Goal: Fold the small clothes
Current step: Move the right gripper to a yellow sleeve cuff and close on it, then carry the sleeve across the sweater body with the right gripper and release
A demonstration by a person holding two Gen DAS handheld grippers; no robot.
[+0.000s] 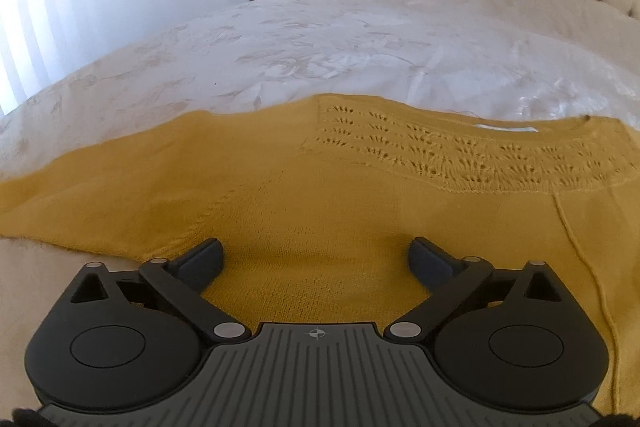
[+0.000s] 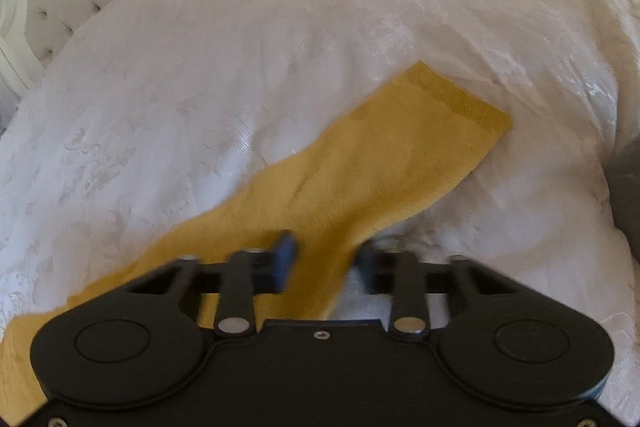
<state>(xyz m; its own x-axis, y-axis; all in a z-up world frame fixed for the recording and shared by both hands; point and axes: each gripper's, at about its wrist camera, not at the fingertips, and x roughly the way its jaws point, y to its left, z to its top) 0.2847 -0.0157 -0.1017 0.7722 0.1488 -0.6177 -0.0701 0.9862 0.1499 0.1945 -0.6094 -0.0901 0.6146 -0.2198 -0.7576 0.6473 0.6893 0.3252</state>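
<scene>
Mustard knit sweater [image 1: 320,195] lying flat on white bedspread [image 1: 360,47], neckline w/ openwork away from camera. Left gripper [image 1: 316,259] spread wide over the body panel, holding nothing. Right gripper [image 2: 326,259] partly closed astride the sleeve [image 2: 360,163]; firm grip or not: cannot tell (blurred). Sleeve extended outward, cuff unfolded. Est. progress: early; no fold visible, sleeve fold-in apparently first.

Mustard knit sweater [image 1: 320,195] lies flat, sleeve [image 2: 360,167] outstretched.
</scene>
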